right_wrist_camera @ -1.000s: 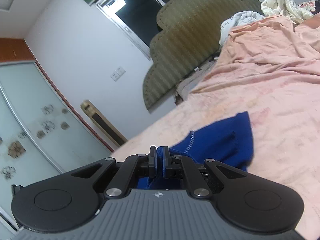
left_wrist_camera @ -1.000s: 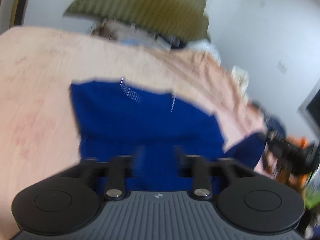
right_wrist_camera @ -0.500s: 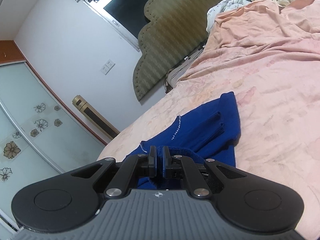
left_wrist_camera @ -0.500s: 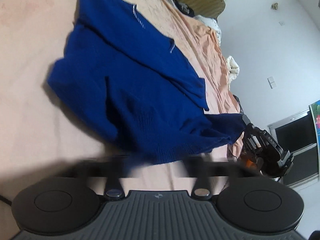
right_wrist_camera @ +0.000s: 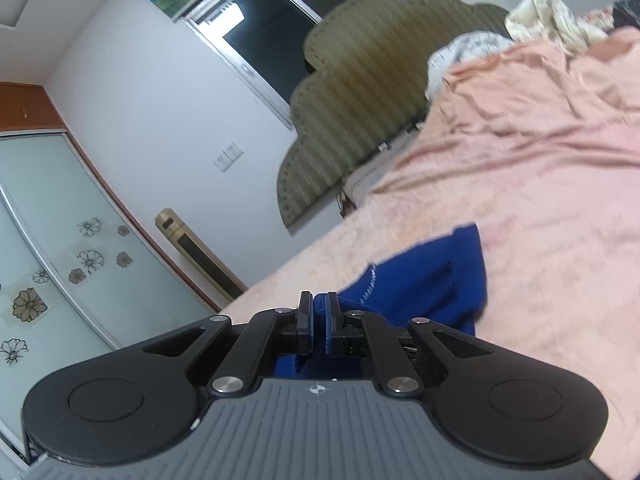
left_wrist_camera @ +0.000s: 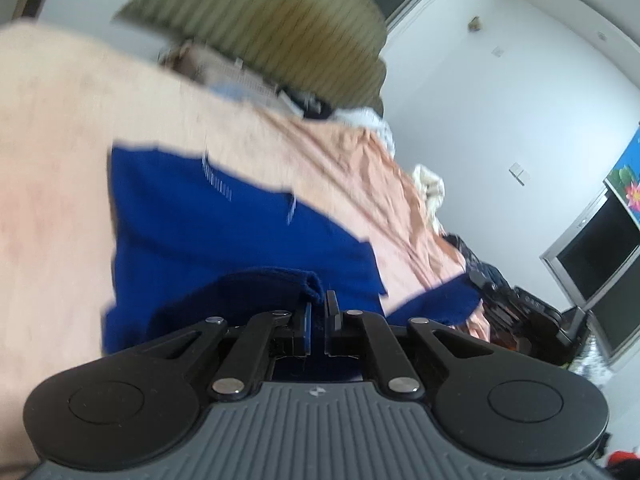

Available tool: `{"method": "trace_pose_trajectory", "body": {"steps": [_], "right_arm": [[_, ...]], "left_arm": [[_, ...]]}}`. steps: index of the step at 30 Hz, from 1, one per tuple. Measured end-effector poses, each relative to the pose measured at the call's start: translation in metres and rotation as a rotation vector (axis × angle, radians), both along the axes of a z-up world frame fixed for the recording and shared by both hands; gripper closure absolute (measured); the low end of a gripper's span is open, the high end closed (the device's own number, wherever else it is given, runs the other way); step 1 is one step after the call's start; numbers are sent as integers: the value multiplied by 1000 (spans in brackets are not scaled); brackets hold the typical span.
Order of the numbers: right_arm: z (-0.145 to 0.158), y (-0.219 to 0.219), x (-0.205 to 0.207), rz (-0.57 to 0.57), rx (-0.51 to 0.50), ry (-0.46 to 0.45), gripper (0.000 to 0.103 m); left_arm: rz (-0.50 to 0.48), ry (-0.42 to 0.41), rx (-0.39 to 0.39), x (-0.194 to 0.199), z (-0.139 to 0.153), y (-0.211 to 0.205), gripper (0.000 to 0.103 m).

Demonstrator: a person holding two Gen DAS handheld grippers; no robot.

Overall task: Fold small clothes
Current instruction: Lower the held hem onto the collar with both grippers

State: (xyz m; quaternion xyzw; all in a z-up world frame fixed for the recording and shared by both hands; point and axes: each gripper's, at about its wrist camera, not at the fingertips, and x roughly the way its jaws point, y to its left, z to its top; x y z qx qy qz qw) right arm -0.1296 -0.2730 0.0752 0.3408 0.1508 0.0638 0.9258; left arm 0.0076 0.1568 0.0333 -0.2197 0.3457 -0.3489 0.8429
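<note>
My left fingers (left_wrist_camera: 318,316) have just been closing and now pinch a bunched edge of the deep blue knitted garment (left_wrist_camera: 224,236), a fold of which sits right between them; my right fingers (right_wrist_camera: 319,322) are pressed tight on another edge of the same blue cloth (right_wrist_camera: 432,280). The garment lies ahead of both sets of fingers on the peach-pink bed sheet (left_wrist_camera: 60,160), its far part spread flat toward the olive striped headboard (left_wrist_camera: 280,28), with a short line of pale stitching showing beyond my left fingers. I judge the step in hand to be carrying the two held edges over the flat part to make a fold. To do it well I would keep both pinches firm, lift the two corners evenly so the cloth between them stays taut, and lay the edge down square on the far hem without dragging the layer underneath. Both my hands point forward and slightly downward over the bed, the left tipped a little more steeply than the right.
</note>
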Motion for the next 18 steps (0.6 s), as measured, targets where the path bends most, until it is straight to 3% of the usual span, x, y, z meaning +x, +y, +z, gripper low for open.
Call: {"method": "trace_pose_trajectory", "body": {"steps": [4, 10, 15, 18], "right_arm": [[8, 0, 12, -8, -14, -19, 94], [8, -7, 32, -27, -9, -28, 94], [1, -12, 56, 8, -19, 2, 94], [-17, -5, 74, 66, -136, 118, 70]], "left_arm": [[21, -75, 23, 19, 14, -11, 98], [74, -127, 75, 49, 14, -27, 98], [109, -101, 86, 76, -2, -33, 98], [127, -70, 97, 85, -14, -30, 98]]}}
